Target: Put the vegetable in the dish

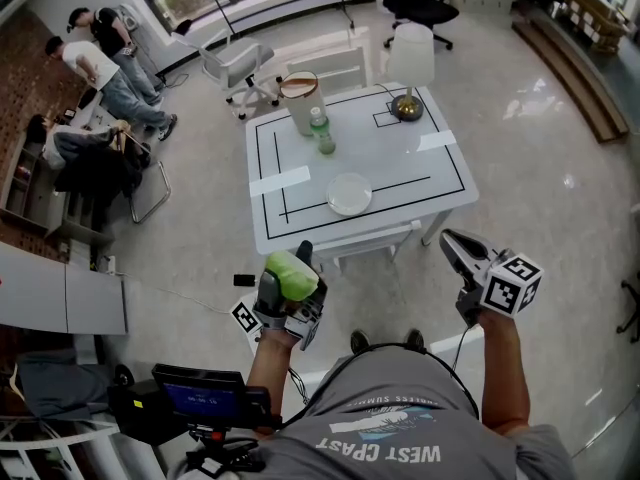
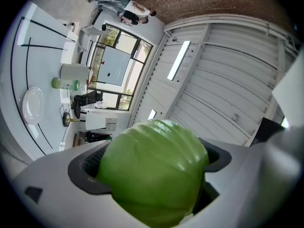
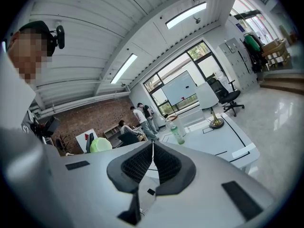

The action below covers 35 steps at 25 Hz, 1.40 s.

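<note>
Head view: my left gripper [image 1: 291, 280] clamps the green vegetable [image 1: 291, 273], well short of the white dish [image 1: 349, 194] on the table [image 1: 420, 163]. Right gripper [image 1: 458, 252]: jaws together, nothing between them.

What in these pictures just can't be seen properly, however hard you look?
- Left gripper view: the round green vegetable fills the gap in the left gripper, covering most of its pads. The vegetable's far side cannot be seen.
- Head view: the print on the green plastic bottle is too small to read.
- Head view: the inside of the white jug is too small to tell whether it holds anything.
</note>
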Available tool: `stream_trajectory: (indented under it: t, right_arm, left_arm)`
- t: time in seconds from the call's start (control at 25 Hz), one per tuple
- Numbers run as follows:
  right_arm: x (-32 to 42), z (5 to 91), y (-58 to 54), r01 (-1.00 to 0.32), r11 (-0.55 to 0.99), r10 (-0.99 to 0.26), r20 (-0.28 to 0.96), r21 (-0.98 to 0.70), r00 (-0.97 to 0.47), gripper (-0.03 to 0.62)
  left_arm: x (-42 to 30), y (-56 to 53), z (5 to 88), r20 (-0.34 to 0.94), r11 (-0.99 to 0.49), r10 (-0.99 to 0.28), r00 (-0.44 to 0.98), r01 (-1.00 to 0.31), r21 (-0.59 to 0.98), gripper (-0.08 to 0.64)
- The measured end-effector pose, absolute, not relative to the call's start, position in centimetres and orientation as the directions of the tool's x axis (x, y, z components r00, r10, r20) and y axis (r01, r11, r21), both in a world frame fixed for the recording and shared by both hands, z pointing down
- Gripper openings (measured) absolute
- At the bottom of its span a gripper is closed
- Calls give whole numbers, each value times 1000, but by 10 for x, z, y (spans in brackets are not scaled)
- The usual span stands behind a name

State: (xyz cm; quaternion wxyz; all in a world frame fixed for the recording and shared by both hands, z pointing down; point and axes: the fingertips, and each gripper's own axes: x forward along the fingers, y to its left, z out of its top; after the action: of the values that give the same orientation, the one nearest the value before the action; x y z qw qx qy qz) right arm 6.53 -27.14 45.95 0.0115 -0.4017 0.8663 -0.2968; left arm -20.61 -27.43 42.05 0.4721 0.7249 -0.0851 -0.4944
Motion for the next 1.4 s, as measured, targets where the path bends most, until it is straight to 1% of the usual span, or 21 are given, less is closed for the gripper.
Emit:
stream_trajectory:
  t: [0.36, 0.56, 1.04, 1.28, 1.4]
  right_arm:
    - [59, 453, -272, -714, 500, -721, 222, -490, -657, 9]
    - [71, 452, -301, -713, 508, -720, 216, -484, -659, 9]
    - [77, 452, -392, -610, 648, -587, 212, -455, -782, 9]
    - [74, 470, -414, -604, 637, -572, 230, -480, -787, 9]
    - [68, 477, -426, -615, 617, -582, 241, -490, -777, 9]
  left_arm:
    - [-209, -296, 424, -635, -535, -561, 530, 354, 767, 549]
    - [-202, -321, 421, -639, -554, -567, 520, 333, 763, 549]
    - [-166, -388, 443, -612, -592, -628, 481, 216, 777, 549]
    - [-157, -421, 464, -579, -577, -648, 495, 178, 797, 549]
    - [-162, -449, 480, -557, -549, -659, 506, 183, 815, 549]
